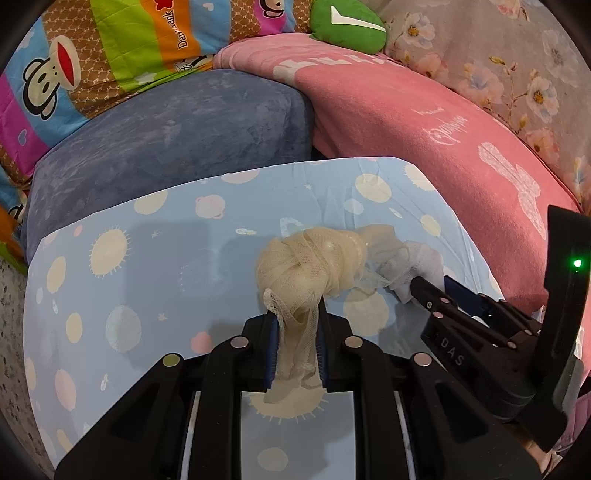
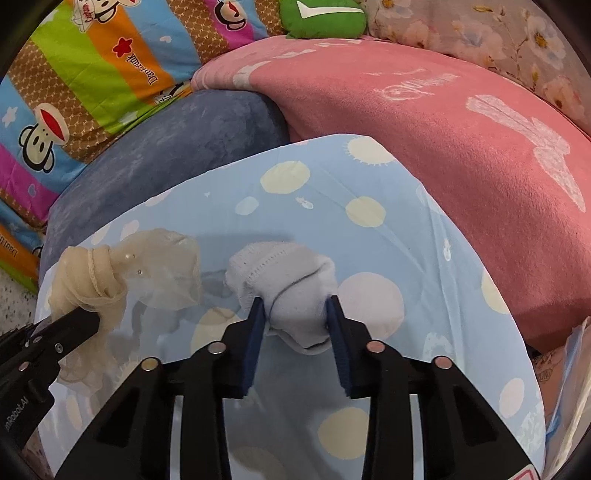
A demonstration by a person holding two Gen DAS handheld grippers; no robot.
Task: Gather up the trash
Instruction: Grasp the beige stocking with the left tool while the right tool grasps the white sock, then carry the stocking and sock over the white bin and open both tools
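My left gripper (image 1: 295, 314) is shut on a beige mesh bundle (image 1: 306, 266), a knotted wad of netting held over the blue dotted cloth (image 1: 147, 280). A strip of the netting hangs down between its fingers. My right gripper (image 2: 297, 302) is shut on a pale grey-white sock-like cloth wad (image 2: 284, 273), just right of the mesh bundle (image 2: 96, 273). In the left wrist view the right gripper (image 1: 413, 286) comes in from the right, holding the white wad (image 1: 424, 264). In the right wrist view the left gripper (image 2: 90, 317) shows at the left edge.
The blue dotted cloth (image 2: 369, 221) covers a raised surface. Behind it lie a grey-blue cushion (image 1: 166, 147), a pink blanket (image 1: 424, 129), a striped monkey-print quilt (image 1: 92, 55), a green plush (image 1: 347, 26) and a floral cover (image 1: 517, 66). Speckled floor (image 1: 11, 332) lies left.
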